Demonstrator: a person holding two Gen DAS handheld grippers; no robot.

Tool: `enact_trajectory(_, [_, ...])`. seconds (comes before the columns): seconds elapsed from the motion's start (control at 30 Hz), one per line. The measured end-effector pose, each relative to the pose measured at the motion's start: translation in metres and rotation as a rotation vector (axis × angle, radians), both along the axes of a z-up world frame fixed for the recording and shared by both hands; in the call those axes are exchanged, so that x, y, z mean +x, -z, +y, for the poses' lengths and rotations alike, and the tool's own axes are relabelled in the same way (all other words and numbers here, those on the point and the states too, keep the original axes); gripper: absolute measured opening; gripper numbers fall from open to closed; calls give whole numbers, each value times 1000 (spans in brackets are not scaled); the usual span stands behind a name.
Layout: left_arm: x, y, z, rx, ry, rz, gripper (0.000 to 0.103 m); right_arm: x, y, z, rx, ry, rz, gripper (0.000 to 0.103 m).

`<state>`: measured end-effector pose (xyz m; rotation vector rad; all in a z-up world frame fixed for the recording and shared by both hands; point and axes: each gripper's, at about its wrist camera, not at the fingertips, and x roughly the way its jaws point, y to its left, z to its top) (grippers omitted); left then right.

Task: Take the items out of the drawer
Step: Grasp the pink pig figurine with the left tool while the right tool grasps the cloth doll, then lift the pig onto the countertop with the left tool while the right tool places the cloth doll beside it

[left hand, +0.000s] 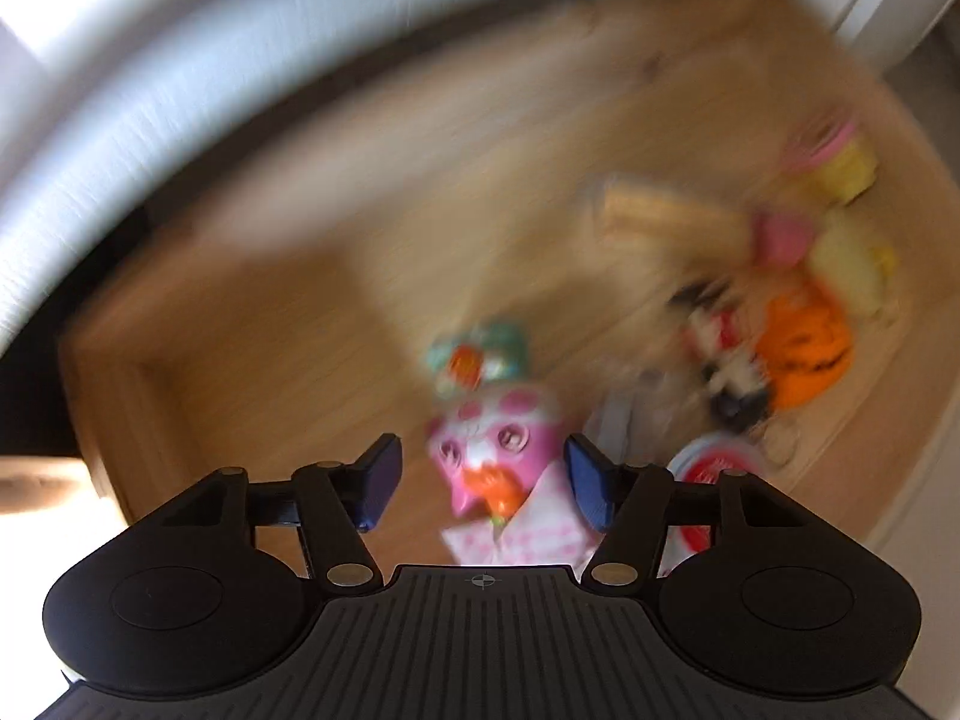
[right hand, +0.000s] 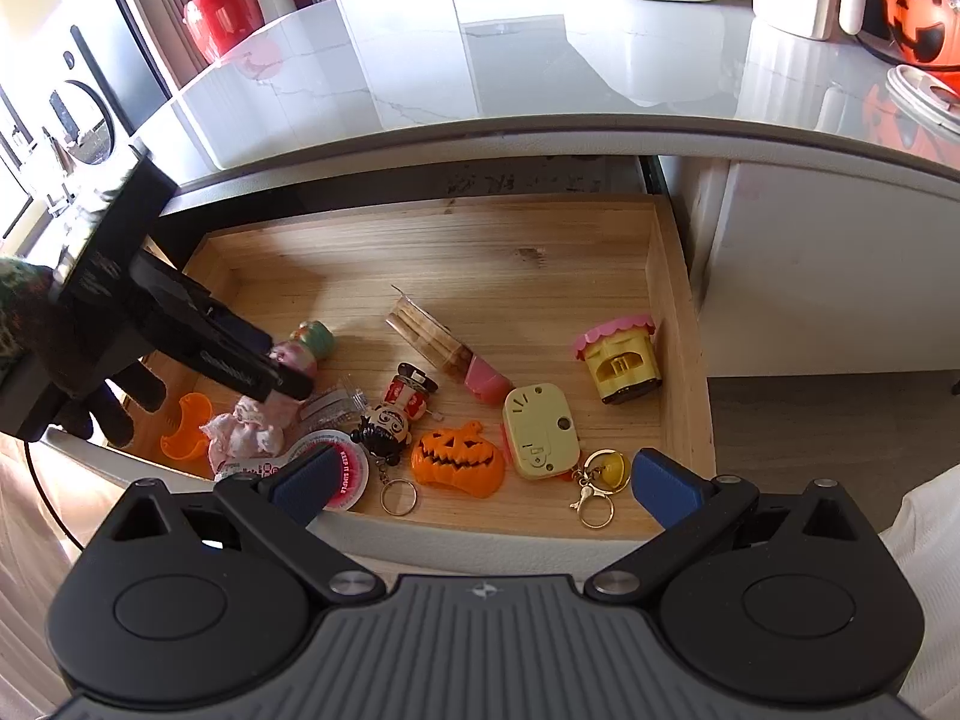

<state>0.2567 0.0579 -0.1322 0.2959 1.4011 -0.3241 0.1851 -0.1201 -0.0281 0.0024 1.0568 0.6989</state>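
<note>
The wooden drawer stands pulled out under a white countertop. The left wrist view is blurred. My left gripper points down into the drawer's left part, its jaws apart around a pink doll with a green hat. The left pad stands clear of the doll and the right pad is close to its side. In the right wrist view the left gripper covers most of the doll. My right gripper hangs open over the drawer's front edge, holding nothing.
In the drawer lie an orange pumpkin, a yellow box, a yellow house with a pink roof, a clear tube of sticks, a figurine keychain, a round red tin and an orange crescent. A gloved hand holds the left gripper.
</note>
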Motion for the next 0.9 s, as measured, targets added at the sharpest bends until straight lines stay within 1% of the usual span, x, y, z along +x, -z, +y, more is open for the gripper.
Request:
enact_trajectory(0.03, [1,-2,1,-22,-5,4,63,0,0,0,1,0,-1,103])
enact_trajectory(0.07, [2,-3,2,-38,-12,3,63,1,0,-1,2,0,-1,103])
enact_trajectory(0.1, [2,-6,2,-52,-16,-1,56,1,0,-1,2,0,-1,103])
enact_trajectory(0.13, [2,-8,3,-67,-19,-8,51,2,0,-1,1,-4,3,103])
enact_trajectory(0.17, [3,-11,3,-84,-25,-15,51,5,0,0,1,-14,16,102])
enact_trajectory(0.23, [2,-19,6,-112,-49,-12,49,17,1,2,3,-57,72,96])
enact_trajectory(0.27, [1,-25,8,-123,-61,-15,49,23,0,4,-5,-86,86,86])
enact_trajectory(0.3, [-1,-34,11,-139,-71,-27,48,28,-3,7,-23,-106,76,85])
enact_trajectory(0.37, [-10,-53,17,-198,-74,-60,48,39,-16,12,-33,-160,-7,85])
enact_trajectory(0.43, [-21,-74,31,-272,-99,-107,48,47,-28,22,-26,-251,-80,85])
enact_trajectory(0.5, [-34,-87,38,-326,-129,-150,48,55,-33,41,-31,-375,-141,85])
enact_trajectory(0.53, [-40,-90,43,-341,-148,-169,48,58,-31,53,-46,-436,-162,85])
enact_trajectory(0.57, [-45,-93,49,-352,-162,-182,48,60,-26,65,-68,-491,-174,82])
enact_trajectory(0.6, [-50,-98,55,-367,-175,-192,48,62,-20,78,-96,-535,-177,77])
enact_trajectory(0.63, [-53,-101,62,-388,-191,-195,47,63,-11,92,-131,-577,-169,73])
enact_trajectory(0.7, [-56,-101,72,-440,-228,-189,47,66,8,117,-194,-644,-141,60])
enact_trajectory(0.73, [-54,-92,70,-463,-242,-188,47,66,17,127,-229,-664,-143,58])
enact_trajectory(0.8, [-55,-88,77,-513,-253,-195,47,66,33,143,-289,-684,-159,58])
enact_trajectory(0.87, [-55,-91,85,-576,-278,-193,47,68,47,153,-327,-687,-141,58])
enact_trajectory(0.9, [-51,-81,83,-612,-293,-192,47,72,50,156,-335,-682,-129,58])
